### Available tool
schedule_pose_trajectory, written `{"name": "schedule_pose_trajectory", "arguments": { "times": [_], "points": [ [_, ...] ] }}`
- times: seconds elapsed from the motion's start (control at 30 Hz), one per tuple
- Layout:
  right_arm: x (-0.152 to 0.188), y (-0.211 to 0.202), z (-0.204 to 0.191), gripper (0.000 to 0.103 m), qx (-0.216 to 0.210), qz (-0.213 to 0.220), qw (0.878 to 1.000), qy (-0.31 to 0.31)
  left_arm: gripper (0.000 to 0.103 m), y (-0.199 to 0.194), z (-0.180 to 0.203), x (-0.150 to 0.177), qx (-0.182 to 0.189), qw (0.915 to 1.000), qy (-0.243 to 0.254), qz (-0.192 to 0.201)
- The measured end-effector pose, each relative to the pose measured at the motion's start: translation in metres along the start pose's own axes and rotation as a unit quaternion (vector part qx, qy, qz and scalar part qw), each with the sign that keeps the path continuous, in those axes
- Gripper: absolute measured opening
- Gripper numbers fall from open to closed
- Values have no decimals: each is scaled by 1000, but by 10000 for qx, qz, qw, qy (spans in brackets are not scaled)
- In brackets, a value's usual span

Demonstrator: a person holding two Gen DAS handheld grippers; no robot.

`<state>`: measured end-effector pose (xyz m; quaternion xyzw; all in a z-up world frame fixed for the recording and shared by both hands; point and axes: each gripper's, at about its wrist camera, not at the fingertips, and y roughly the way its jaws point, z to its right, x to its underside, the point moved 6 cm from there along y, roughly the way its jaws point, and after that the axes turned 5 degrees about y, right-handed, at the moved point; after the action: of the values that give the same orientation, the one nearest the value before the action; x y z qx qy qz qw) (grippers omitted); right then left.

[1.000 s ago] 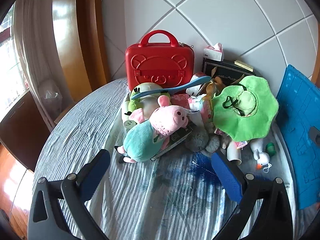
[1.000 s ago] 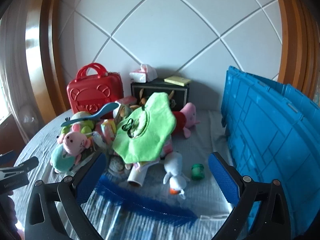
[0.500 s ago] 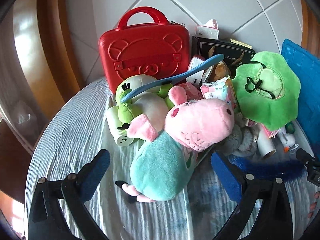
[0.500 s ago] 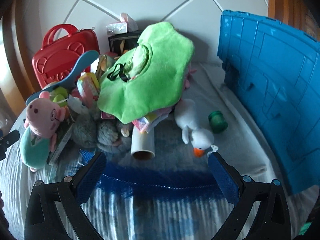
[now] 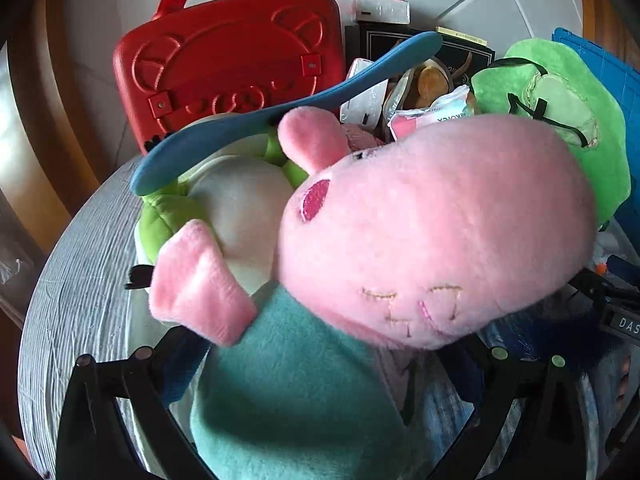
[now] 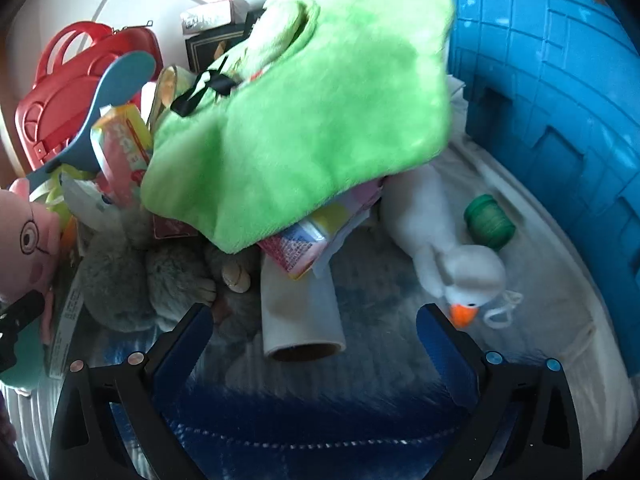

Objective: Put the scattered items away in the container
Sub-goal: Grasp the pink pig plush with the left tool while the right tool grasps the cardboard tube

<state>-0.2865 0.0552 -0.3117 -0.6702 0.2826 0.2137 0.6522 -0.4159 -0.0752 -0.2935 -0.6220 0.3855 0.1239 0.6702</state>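
A pink pig plush (image 5: pixel 420 232) with a teal body fills the left wrist view. My left gripper (image 5: pixel 320 364) is open, its fingers either side of the teal body and partly hidden by it. My right gripper (image 6: pixel 316 340) is open too, low over a blue feather duster (image 6: pixel 320 412), with the end of a white paper tube (image 6: pixel 300 316) between its fingertips. A green plush hat (image 6: pixel 312 112) tops the pile. A white duck plush (image 6: pixel 452 248) and a small green jar (image 6: pixel 488 222) lie to the right. The blue crate (image 6: pixel 560 100) stands on the right.
A red bear-face case (image 5: pixel 228 64) and a black box (image 5: pixel 400 44) with a tissue pack stand at the back by the wall. A long blue spoon-shaped piece (image 5: pixel 280 108), a green-and-white plush (image 5: pixel 232 216), a grey furry plush (image 6: pixel 132 276) and snack packets (image 6: pixel 120 144) crowd the pile. The round table (image 5: pixel 80 280) has a striped cloth.
Both grippers have moved forward and down into the pile. The pig plush now sits between the left fingers, and the tube's end between the right ones. Both stayed open.
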Motion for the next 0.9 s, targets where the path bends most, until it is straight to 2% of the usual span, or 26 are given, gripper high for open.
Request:
{"name": "schedule_pose_trajectory", "arguments": {
  "times": [0.3, 0.43, 0.5, 0.53, 0.57, 0.67, 0.77, 0.8, 0.9],
  "points": [
    [11, 34, 5, 103, -159, -459, 9985, 238, 103, 11, 4, 0, 51, 9999, -84, -56],
    [12, 34, 7, 103, -97, -392, 9989, 243, 103, 8, 3, 0, 89, 9998, -151, -137],
    [13, 34, 7, 96, 47, -409, 9990, 164, 103, 0, 3, -2, 163, 9995, -231, -117],
    [11, 30, 8, 77, 91, -346, 9991, 206, 103, -4, 4, -4, 200, 9994, -262, -89],
    [9, 26, 9, 62, 65, -258, 9993, 245, 103, -8, 5, -5, 224, 9993, -273, -77],
    [5, 21, 5, 62, -75, -185, 9996, 191, 103, -9, 11, -9, 203, 9995, -238, -65],
    [5, 34, -1, 59, -82, -333, 9994, 87, 102, -2, 12, -10, 21, 9998, -180, -79],
    [5, 38, -1, 47, 12, -329, 9994, 50, 95, 0, 10, -10, -15, 9997, -222, -99],
    [2, 42, 1, 47, -33, -345, 9992, 198, 86, -3, 6, -9, -1, 9993, -364, -43]
  ]
}}
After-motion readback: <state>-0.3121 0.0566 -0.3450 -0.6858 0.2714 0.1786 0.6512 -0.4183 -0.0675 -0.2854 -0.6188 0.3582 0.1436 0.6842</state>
